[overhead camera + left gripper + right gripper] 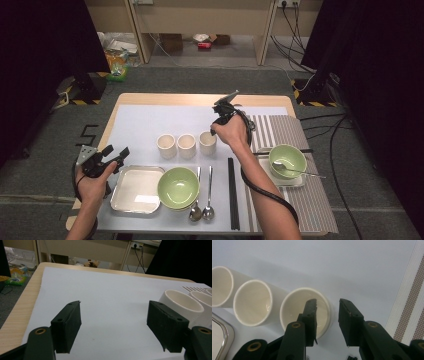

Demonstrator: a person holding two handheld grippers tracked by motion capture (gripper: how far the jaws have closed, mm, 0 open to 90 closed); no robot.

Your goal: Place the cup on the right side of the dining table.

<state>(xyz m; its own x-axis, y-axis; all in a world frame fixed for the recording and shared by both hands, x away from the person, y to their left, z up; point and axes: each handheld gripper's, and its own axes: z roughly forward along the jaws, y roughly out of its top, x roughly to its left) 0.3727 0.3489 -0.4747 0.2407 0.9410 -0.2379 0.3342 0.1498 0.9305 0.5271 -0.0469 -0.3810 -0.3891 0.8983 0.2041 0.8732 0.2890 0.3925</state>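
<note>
Right gripper (218, 131) hangs over the rightmost cup (207, 142) of a row of three white cups on the pale sheet (145, 120), pointing steeply down; in the right gripper view one jaw stands inside the cup's mouth (294, 307) and the other outside its right wall, so the rim sits between them; a gap shows on both sides of the wall, so the jaws are spread and not pinching (whether the inner pad grazes the wall I cannot tell).

Middle cup (186, 145) stands just left of it, left cup (166, 146) next; the three are close together in a line across the middle of the table (200, 98).

Left gripper (116, 156) is held at the near left edge of the table, beside the metal tray (136, 190); jaws spread wide with nothing between them, only bare sheet (110, 302) ahead and the left cup (180, 305) just past the right-hand jaw.

Near side, left to right: tray; green bowl (178, 187); two spoons (202, 210); black chopsticks (233, 195).

Right side: striped mat (310, 210) carries a second green bowl (287, 161) on a small tray, a spoon lying in it.
</note>
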